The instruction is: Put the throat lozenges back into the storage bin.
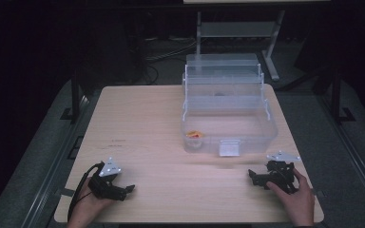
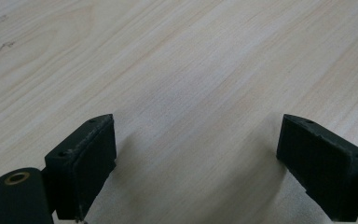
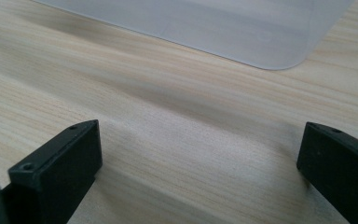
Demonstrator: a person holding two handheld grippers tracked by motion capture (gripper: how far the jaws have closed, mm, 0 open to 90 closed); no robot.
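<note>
Both grippers, left gripper [image 1: 129, 189] and right gripper [image 1: 252, 175], rest fingers apart, pointing inward; clear box [image 1: 228, 128] lies crosswise.

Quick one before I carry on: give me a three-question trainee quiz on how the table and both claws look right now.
1. True or false: the left claw holds something between its jaws.
2. Which sits nearer the clear plastic box? A) left claw B) right claw
3. Fill in: the small orange and yellow item lies inside the box at its front ____ corner, as the high view shows it.

Key: 1. False, its jaws stand wide apart over bare table. 2. B. 3. left.
</note>
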